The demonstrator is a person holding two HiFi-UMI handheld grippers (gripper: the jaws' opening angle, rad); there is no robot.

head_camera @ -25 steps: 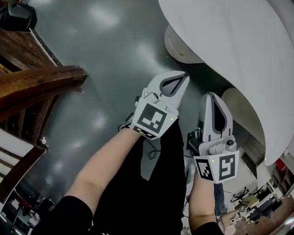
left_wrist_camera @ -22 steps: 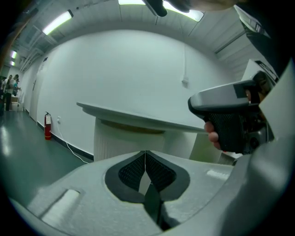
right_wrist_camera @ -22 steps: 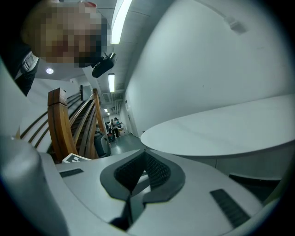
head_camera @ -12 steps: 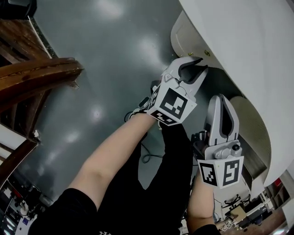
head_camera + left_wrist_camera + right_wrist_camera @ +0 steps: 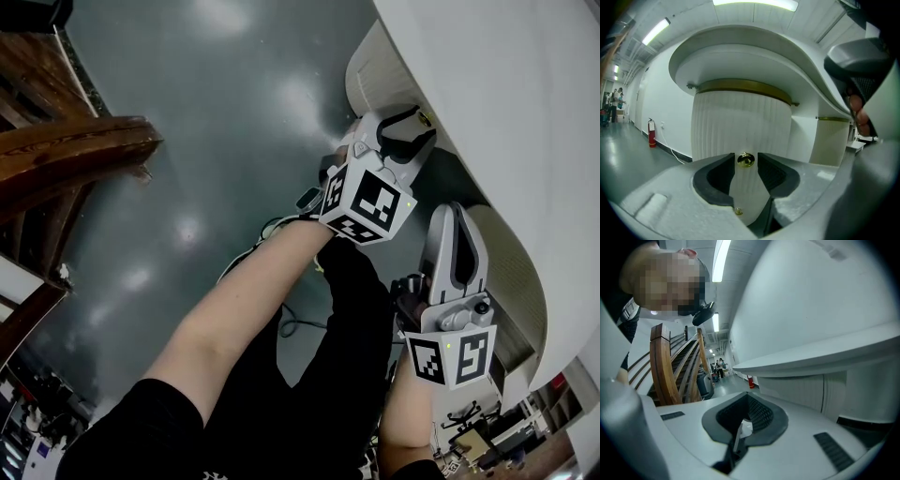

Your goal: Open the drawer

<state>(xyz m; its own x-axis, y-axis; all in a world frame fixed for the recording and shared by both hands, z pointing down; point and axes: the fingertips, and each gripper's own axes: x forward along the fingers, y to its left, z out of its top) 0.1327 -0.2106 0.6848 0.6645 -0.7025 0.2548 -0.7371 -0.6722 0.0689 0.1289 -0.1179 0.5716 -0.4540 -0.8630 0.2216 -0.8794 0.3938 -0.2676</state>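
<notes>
1. Both grippers have sunk towards the white furniture since a second ago. The left gripper (image 5: 409, 132) has gone from shut, out over the grey floor (image 5: 216, 141), to spread against the drawer (image 5: 373, 73).
2. Its jaws are opening. In the left gripper view the round brass knob (image 5: 746, 160) shows in the gap between the two dark pad tips, and neither pad presses on it.
3. The drawer is the ribbed, rounded white front beneath the curved white counter (image 5: 497, 103), with a brass band (image 5: 745, 86) along its top. A smaller brass fitting (image 5: 738, 211) sits lower on the same front, seen between the jaws.
4. The right gripper (image 5: 457, 216) hangs nearer the person, beside a second rounded ribbed front (image 5: 511, 272) and apart from the knob. Its jaws are together, the pads meeting in the right gripper view.
5. Bare forearms carry both grippers, the left one reaching further out.
6. At the head view's left stands a curved wooden rail (image 5: 75, 155).
7. A red fire extinguisher (image 5: 651, 133) stands by the far wall in the left gripper view.
</notes>
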